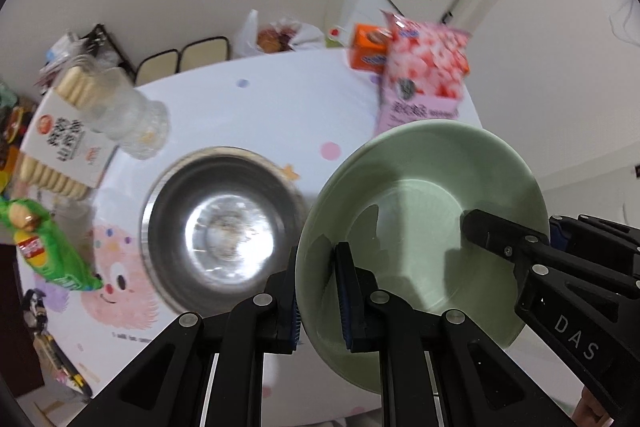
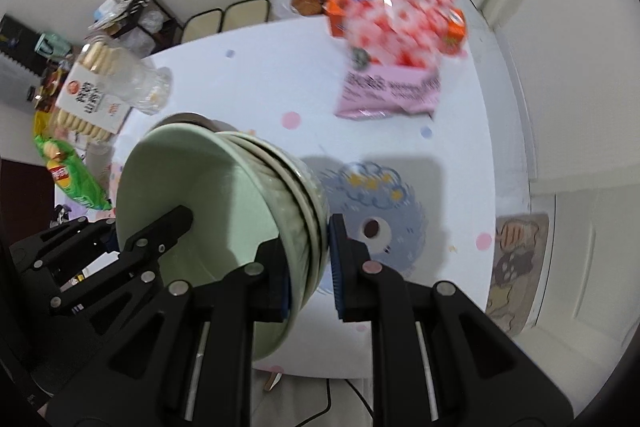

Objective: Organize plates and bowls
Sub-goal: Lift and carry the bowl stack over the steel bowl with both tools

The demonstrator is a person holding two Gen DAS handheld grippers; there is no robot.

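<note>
A stack of pale green bowls (image 1: 420,195) hangs tilted above the white patterned table (image 1: 260,107), held from both sides. My left gripper (image 1: 316,267) is shut on the stack's left rim, one finger inside and one outside. The right gripper (image 1: 480,223) comes in from the right with a finger inside the top bowl. In the right wrist view my right gripper (image 2: 306,239) is shut on the nested rims of the green bowls (image 2: 192,179), and the left gripper (image 2: 180,217) reaches in opposite. A steel bowl (image 1: 224,227) sits on the table below; only its edge (image 2: 192,117) shows behind the stack.
A pink snack bag (image 1: 424,75) and an orange box (image 1: 366,47) lie at the table's far right. A biscuit box (image 1: 68,139), a glass jar (image 1: 132,119) and a green chip bag (image 1: 52,251) crowd the left edge. Two chairs (image 1: 184,57) stand behind.
</note>
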